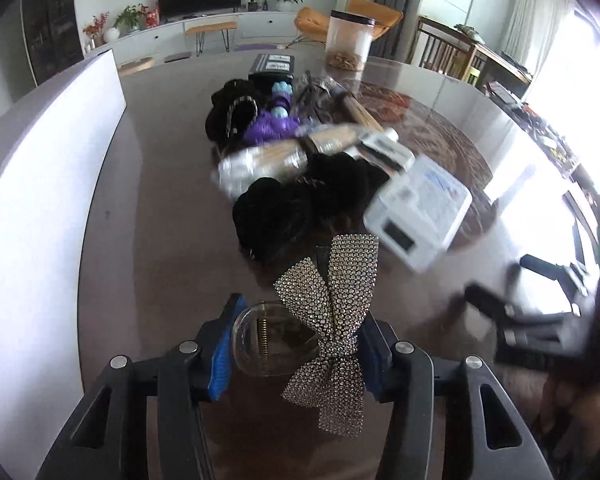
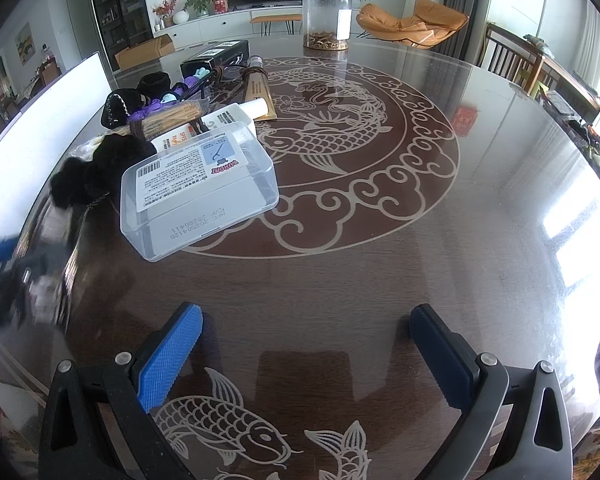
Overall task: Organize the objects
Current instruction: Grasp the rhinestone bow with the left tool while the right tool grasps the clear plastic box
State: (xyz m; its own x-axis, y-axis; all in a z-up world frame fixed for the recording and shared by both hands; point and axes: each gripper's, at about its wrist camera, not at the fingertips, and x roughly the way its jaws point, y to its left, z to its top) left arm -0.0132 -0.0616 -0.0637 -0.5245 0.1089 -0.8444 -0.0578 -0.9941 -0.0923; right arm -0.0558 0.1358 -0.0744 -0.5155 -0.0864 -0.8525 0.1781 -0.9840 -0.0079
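Between the blue pads of my left gripper (image 1: 296,350) sits the rhinestone bow clip (image 1: 332,320), pinched across its clear body and knot, with one wing fanning up toward the pile and the tail hanging below the pads. The grip looks narrow and set on the clip, just clear of the worktop (image 1: 160,240).

The thing to do well now, I judge, is carry it without letting it swivel. The clip is smooth plastic under the stones (a slippery sort of thing), and the pads hold only its middle, so I would keep the squeeze steady and lift straight before moving across. The bow's tail dangles low, so it needs height before it passes over anything.

Ahead lies the pile: black fluffy hair ties (image 1: 296,204), a bundle of sticks (image 1: 284,152), a purple toy (image 1: 272,124) and a clear box (image 1: 420,208) tilted on the heap. I would steer around the box's near corner, since a nudge could tip it off.

My right gripper (image 2: 306,356) hangs wide and holds nothing, over bare worktop by the fish pattern, well apart from the pile. Where the clip belongs I cannot tell from here; the white bin (image 1: 52,152) on the left side is my guess.
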